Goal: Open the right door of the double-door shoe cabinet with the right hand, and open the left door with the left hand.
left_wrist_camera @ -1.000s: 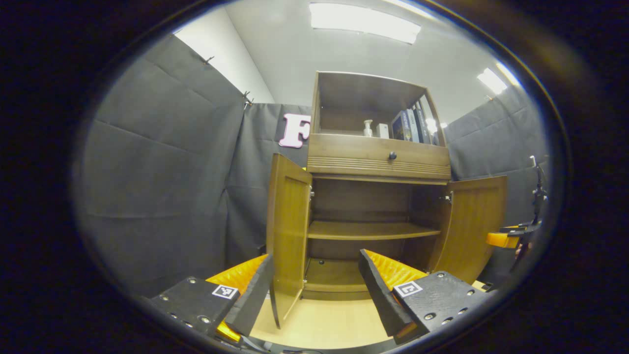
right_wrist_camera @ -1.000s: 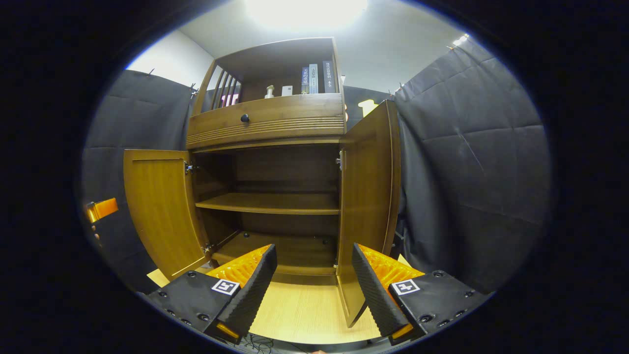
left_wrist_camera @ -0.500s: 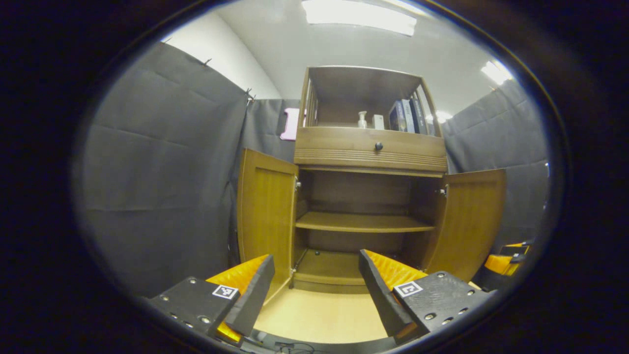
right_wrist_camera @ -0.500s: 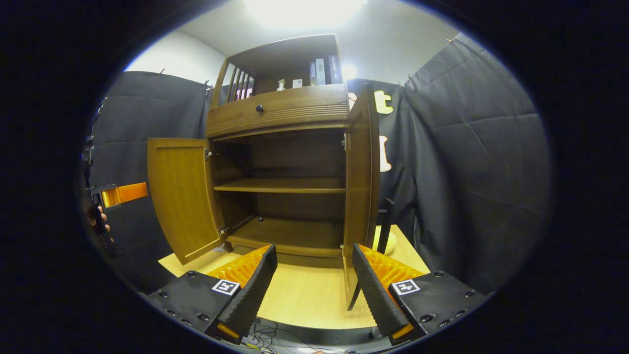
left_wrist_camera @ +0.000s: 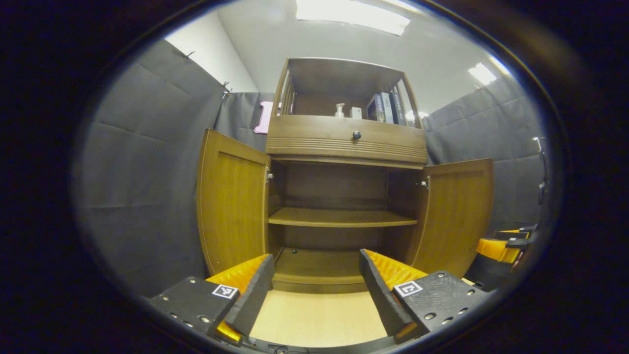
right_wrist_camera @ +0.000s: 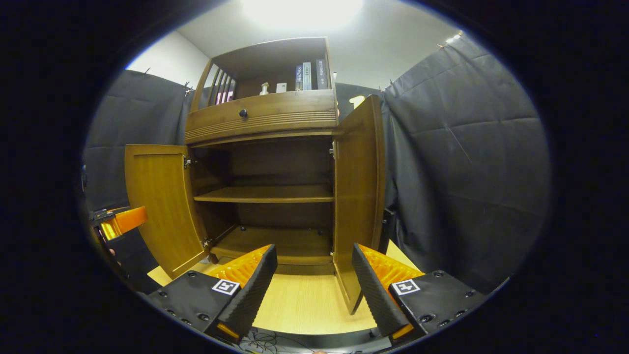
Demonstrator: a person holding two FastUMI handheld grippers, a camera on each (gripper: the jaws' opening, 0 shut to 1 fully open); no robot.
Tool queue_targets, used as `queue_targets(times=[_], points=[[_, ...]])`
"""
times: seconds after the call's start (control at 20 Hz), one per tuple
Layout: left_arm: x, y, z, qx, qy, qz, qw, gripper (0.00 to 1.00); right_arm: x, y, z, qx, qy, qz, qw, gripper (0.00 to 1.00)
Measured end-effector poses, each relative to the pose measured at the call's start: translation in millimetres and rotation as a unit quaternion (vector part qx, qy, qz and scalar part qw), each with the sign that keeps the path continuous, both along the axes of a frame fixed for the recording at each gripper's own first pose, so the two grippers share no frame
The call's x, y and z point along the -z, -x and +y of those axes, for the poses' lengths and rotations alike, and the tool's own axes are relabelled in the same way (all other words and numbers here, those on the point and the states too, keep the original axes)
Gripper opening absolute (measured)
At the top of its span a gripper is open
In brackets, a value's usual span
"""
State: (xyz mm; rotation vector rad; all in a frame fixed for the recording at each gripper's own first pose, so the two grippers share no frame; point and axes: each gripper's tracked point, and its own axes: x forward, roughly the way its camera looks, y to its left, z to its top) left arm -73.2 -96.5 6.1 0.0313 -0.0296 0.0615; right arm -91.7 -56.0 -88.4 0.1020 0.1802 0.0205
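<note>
The left gripper (left_wrist_camera: 314,290) has its jaws spread wide with nothing between them but pale floor and the cabinet's lower shelf; the right gripper (right_wrist_camera: 314,287) stands likewise parted and holds nothing; both hang in front of the shoe cabinet (left_wrist_camera: 346,147), apart from it.

Both doors are swung out; in the left gripper view the left door (left_wrist_camera: 231,201) stands just above the left-hand finger, its inner panel facing the camera at an angle, while the right door (left_wrist_camera: 454,211) opens broadly toward the far side; beyond that door's edge the right gripper's orange finger (left_wrist_camera: 494,247) shows low at the rim.

The right gripper view mirrors this: the right door (right_wrist_camera: 356,196) is seen near edge-on, its bottom corner close to the right-hand finger, and the left door (right_wrist_camera: 159,201) lies flat to the camera; past it the left gripper's orange finger (right_wrist_camera: 125,220) pokes in.

Inside, one middle shelf (right_wrist_camera: 268,194) and the bottom board lie bare; above sits a drawer with a dark knob (left_wrist_camera: 357,134); the top niche holds a small pump bottle (left_wrist_camera: 339,109) and upright books (right_wrist_camera: 307,76), whose spines face the right gripper view.
</note>
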Motion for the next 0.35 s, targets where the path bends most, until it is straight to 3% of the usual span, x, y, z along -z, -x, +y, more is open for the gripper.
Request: queue_targets(times=[0.2, 0.35], points=[[21.3, 1.5, 47.2, -0.017, -0.013, 0.008, 1.0, 1.0, 1.7, -8.8, 28.6, 0.002, 0.015, 0.006, 1.0, 0.96], [41.7, 2.4, 83.1, -0.052, -0.03, 0.014, 0.998, 1.0, 9.0, -10.0, 45.9, 0.007, 0.027, 0.022, 0.999, 0.98]])
